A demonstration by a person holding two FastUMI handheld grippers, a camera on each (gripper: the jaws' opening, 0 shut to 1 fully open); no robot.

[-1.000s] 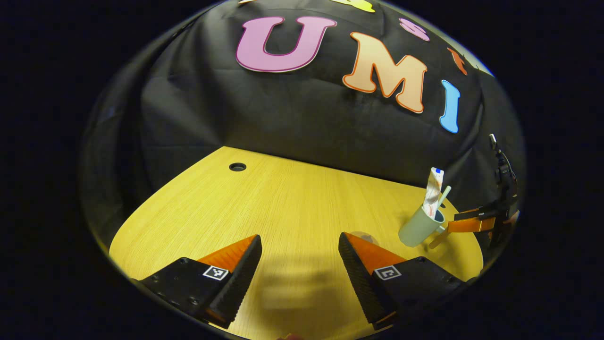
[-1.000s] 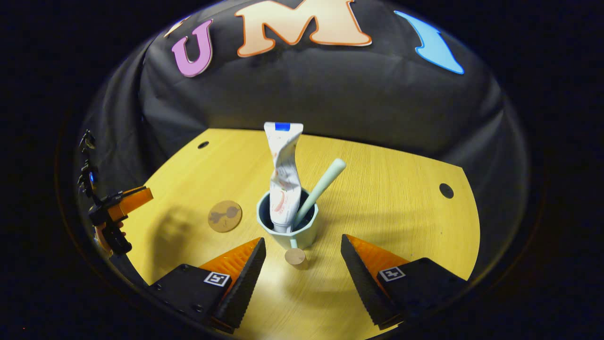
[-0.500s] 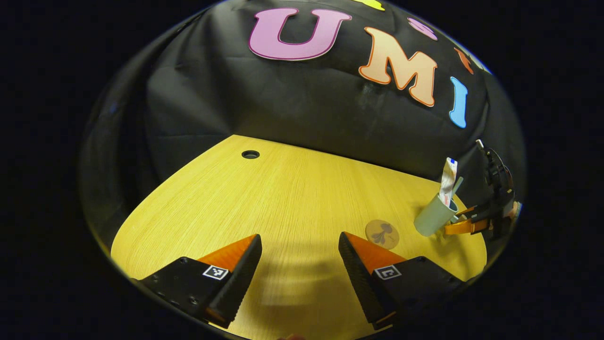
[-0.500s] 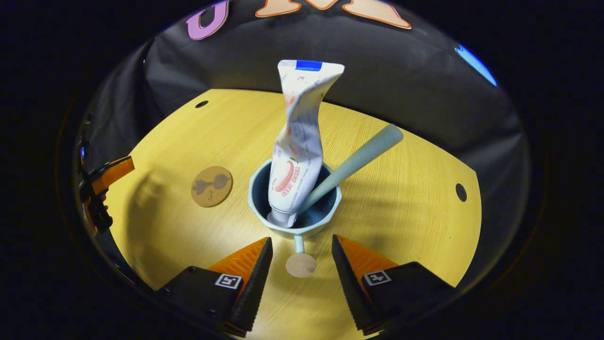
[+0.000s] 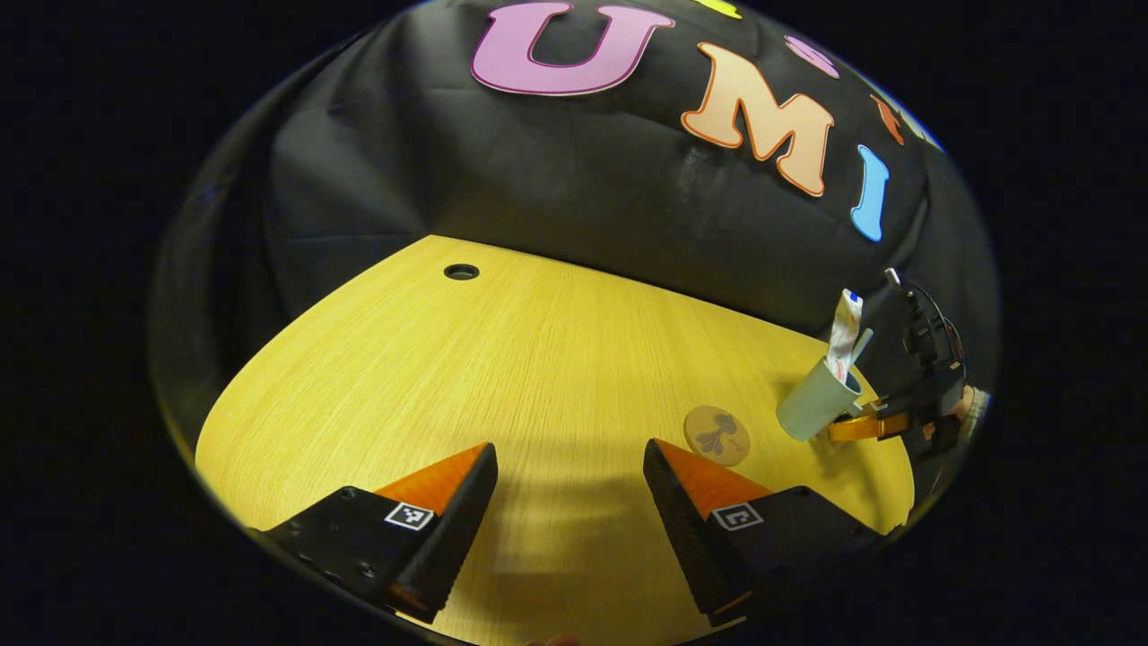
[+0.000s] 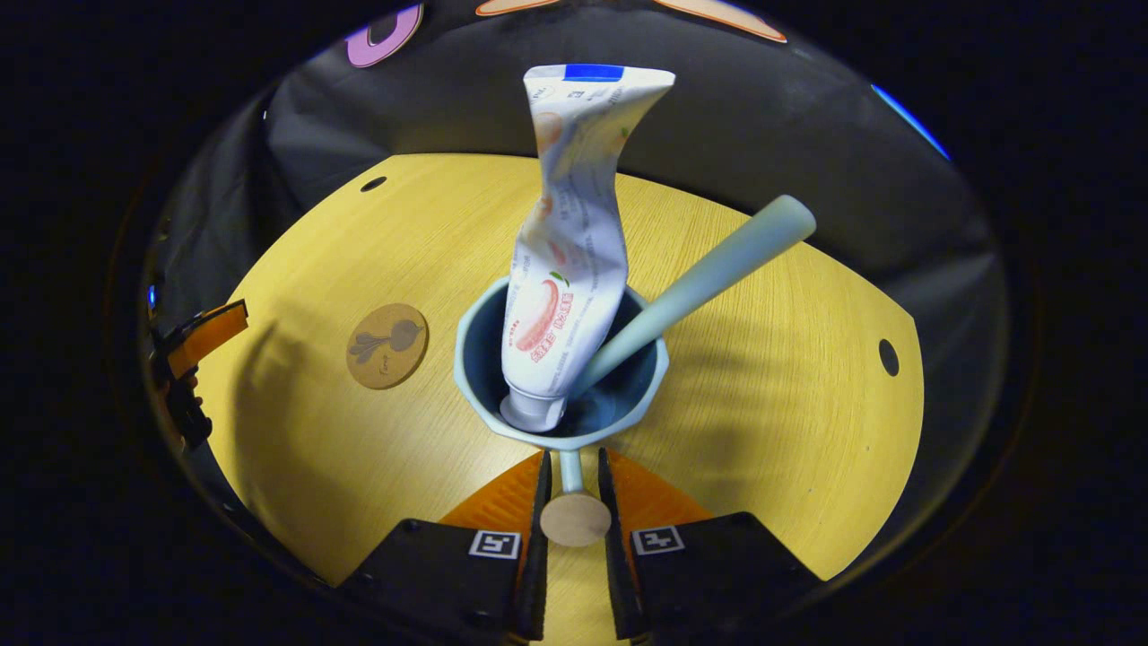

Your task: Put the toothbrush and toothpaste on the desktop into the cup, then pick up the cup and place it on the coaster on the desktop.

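Cup [image 6: 560, 359] sits dead centre in the right gripper view, pale green with a dark inside, standing on the yellow wood surface [image 6: 771, 377]. Toothpaste [image 6: 565, 260] stands cap-down inside it, a white crumpled tube with a blue strip at the top and red print on its side; the print is too small to read. Toothbrush [image 6: 695, 287] leans out of the cup to the right, its pale green handle up. The right claw [image 6: 570, 502] has its 2 fingers drawn in tight on the cup's handle [image 6: 574, 513], a thin stem ending in a round tan knob, and both fingers appear to press on it.

Coaster [image 6: 387, 333] lies flat on the surface left of the cup, apart from it, round and tan with a dark plant drawing. Any lettering on it cannot be made out.

In the left gripper view the left claw [image 5: 570, 489] hangs over bare wood, fingers spread wide with nothing between them. Far to the right there, the cup [image 5: 812, 408] shows tilted, near the coaster [image 5: 716, 435].
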